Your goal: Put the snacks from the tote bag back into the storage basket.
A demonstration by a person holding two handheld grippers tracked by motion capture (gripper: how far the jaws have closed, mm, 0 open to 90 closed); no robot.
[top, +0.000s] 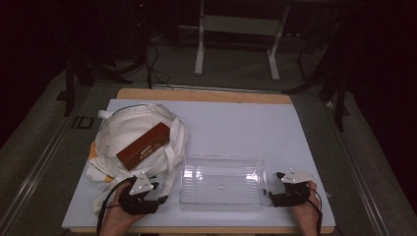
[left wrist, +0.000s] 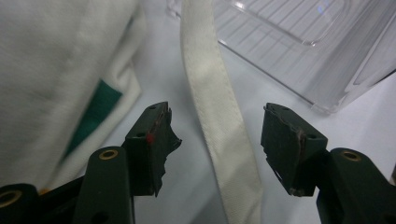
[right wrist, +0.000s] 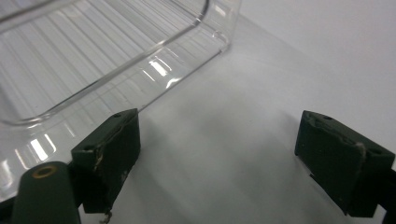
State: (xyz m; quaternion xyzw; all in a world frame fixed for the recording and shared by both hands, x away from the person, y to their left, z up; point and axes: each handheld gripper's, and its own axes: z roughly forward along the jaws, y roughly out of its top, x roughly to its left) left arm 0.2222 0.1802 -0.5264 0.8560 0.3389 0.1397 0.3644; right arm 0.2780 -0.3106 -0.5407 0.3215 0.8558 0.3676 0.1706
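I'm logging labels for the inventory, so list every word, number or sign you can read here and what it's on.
"ID": on the dark floor left of the table.
Pale lettering along the side of the brown box lying on the white cloth bag: too small and blurred to read.
Nothing readable on the clear plastic tray.

Lettering on the brown box (top: 143,146): too small to read. Cloth bag (top: 129,132) interior hidden under the box. Strap (left wrist: 215,107) cut off at top and bottom edges in the left gripper view. Clear plastic tray (right wrist: 84,60) cut off at top and left in the right gripper view. Forearms cut by the near edge, high view.
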